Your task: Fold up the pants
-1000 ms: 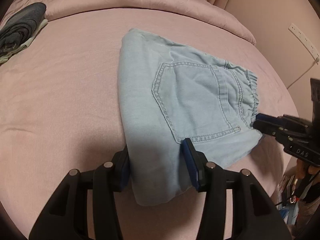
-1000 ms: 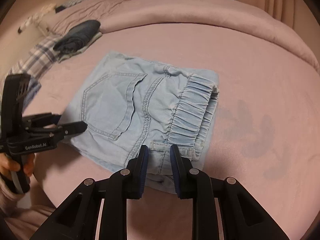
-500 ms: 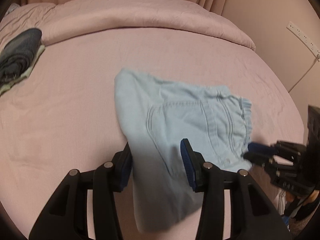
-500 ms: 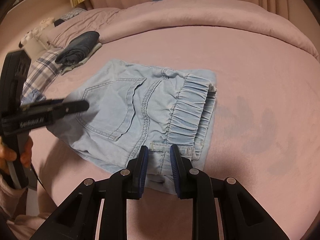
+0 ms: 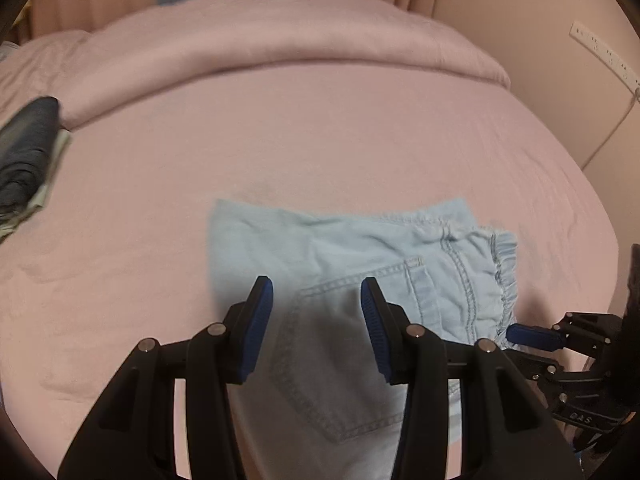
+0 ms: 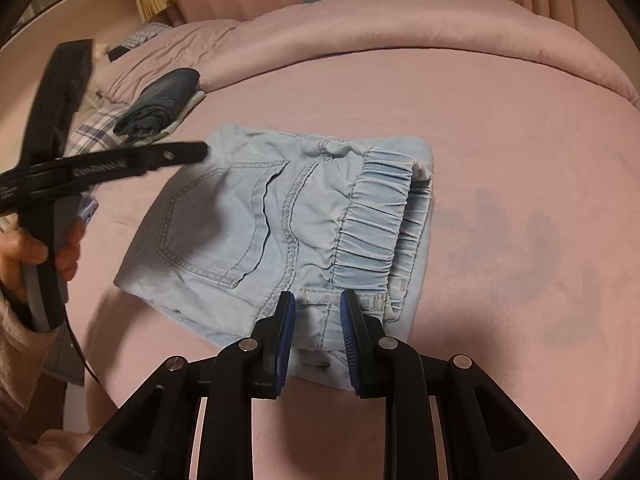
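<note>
The light blue denim pants (image 6: 280, 224) lie folded into a compact rectangle on the pink bed, back pocket up, elastic waistband at the right. They also show in the left wrist view (image 5: 360, 264). My left gripper (image 5: 317, 328) is open and empty, raised above the folded pants' left part; it shows from the side in the right wrist view (image 6: 192, 154). My right gripper (image 6: 317, 338) is open, its fingers over the near edge of the pants by the belt loop, holding nothing. It shows at the right edge of the left wrist view (image 5: 532, 338).
A folded dark garment (image 6: 164, 104) on a pale cloth lies at the far left of the bed (image 6: 480, 120); it also shows in the left wrist view (image 5: 24, 160). A plaid cloth (image 6: 92, 132) lies beside it. A rolled duvet (image 5: 280, 36) runs along the back. A wall with a power strip (image 5: 604, 54) stands on the right.
My left gripper has lifted up and back off the pants, so they sit lower and smaller in its view. My right gripper stays at the pants' near edge.
</note>
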`<action>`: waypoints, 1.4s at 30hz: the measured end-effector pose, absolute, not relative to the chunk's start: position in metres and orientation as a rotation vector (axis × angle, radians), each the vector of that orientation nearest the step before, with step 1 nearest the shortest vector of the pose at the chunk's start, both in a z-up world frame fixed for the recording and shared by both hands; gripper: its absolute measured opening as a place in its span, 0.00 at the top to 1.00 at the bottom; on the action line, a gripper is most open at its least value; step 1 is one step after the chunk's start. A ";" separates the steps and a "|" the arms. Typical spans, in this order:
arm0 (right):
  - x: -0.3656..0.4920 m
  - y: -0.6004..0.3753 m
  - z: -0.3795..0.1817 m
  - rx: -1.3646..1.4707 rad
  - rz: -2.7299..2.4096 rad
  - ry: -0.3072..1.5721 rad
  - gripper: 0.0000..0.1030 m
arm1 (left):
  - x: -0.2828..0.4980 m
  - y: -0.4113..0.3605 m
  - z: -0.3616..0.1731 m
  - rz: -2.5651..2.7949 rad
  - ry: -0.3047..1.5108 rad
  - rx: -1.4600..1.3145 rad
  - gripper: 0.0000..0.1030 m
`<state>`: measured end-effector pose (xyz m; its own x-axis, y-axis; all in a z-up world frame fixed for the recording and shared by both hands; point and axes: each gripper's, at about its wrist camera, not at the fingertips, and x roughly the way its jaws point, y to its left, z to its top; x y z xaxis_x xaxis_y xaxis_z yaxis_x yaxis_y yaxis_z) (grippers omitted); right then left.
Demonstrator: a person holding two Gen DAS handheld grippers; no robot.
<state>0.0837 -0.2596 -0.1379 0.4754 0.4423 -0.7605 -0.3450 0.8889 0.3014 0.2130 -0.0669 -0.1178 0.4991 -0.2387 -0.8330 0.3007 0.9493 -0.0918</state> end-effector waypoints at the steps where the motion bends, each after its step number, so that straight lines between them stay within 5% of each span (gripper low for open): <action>1: 0.083 -0.260 -0.138 0.115 0.482 0.961 0.77 | 0.217 -0.068 -0.124 -0.313 1.015 0.078 0.57; 15: 0.084 -0.262 -0.138 0.126 0.480 0.955 0.77 | 0.249 -0.065 -0.145 -0.278 1.100 0.033 0.55; 27: 0.083 -0.260 -0.137 0.115 0.460 0.953 0.77 | 0.166 -0.048 -0.116 -0.340 0.982 0.039 0.57; 42: 0.081 -0.253 -0.136 0.109 0.440 0.959 0.77 | 0.111 -0.047 -0.157 -0.390 1.069 0.062 0.57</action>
<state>0.0809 -0.2531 -0.1364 0.4935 0.4092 -0.7675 -0.3145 0.9066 0.2812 0.1106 -0.0474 -0.1571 0.4195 -0.2812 -0.8631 0.3406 0.9301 -0.1374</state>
